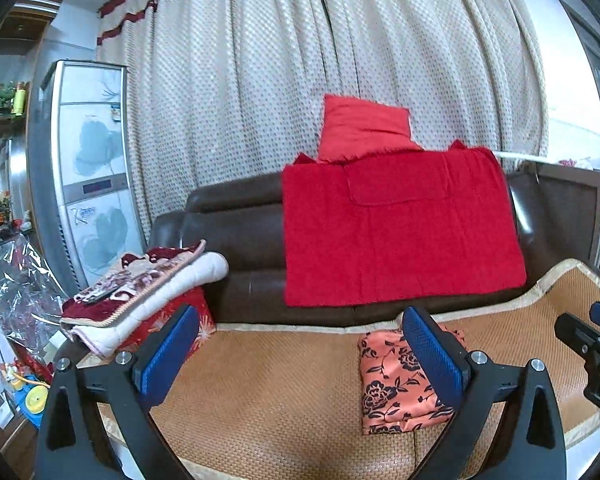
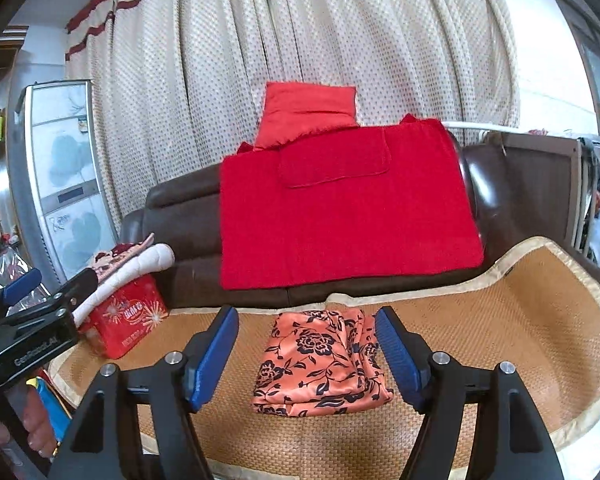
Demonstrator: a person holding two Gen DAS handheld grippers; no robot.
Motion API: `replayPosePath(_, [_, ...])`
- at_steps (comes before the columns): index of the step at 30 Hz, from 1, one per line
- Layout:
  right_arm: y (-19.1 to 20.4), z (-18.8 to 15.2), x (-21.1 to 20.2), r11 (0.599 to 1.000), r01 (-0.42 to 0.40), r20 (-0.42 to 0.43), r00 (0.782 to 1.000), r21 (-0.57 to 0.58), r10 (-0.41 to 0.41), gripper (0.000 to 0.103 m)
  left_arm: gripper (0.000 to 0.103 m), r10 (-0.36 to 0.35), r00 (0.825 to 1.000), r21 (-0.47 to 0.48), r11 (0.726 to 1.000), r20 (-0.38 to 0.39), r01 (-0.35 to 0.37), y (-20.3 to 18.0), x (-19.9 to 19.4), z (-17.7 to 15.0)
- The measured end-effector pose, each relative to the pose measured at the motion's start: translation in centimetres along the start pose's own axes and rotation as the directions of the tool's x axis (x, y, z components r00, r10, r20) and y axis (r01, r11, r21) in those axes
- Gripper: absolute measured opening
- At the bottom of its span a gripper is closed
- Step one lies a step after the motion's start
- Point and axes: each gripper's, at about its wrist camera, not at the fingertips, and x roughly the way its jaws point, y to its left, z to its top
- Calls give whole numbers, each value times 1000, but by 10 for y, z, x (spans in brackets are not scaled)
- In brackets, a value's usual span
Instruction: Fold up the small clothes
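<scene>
A small orange garment with black flowers (image 1: 400,392) (image 2: 320,368) lies folded into a neat rectangle on the woven straw mat (image 1: 268,392) (image 2: 500,320) that covers the sofa seat. My left gripper (image 1: 300,344) hangs above the mat to the left of the garment, jaws wide apart, nothing between its blue pads (image 1: 168,356). My right gripper (image 2: 306,344) is raised in front of the garment, also open and empty; the cloth shows in the gap behind its pads (image 2: 396,356), not touched. Each gripper appears at the edge of the other's view.
A red towel (image 1: 400,232) (image 2: 340,208) drapes over the dark leather sofa back (image 1: 228,216), with a red cushion (image 1: 360,128) above it. Folded quilts (image 1: 140,284) sit on a red package (image 2: 128,320) at the left. A tall white appliance (image 1: 88,168) and curtain (image 1: 300,60) stand behind.
</scene>
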Motion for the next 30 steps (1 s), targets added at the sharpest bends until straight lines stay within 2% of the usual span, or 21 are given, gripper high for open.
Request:
replayPosePath(8, [13,-3,-17,1000,-12,-35,999,20,13,76,103,0,1000,-2,1000,14,0,4,-14,0])
replayPosePath(20, [15,-12,-7,999,33,-73,997,40,-30,76,103,-16,1000,-10,1000,11,16,7,-17,-1])
replayPosePath(30, [19,-9,-11,998,53,-46,998,19,-52,76,103,-21,1000,-20,1000,-9,21,13,-11,-2])
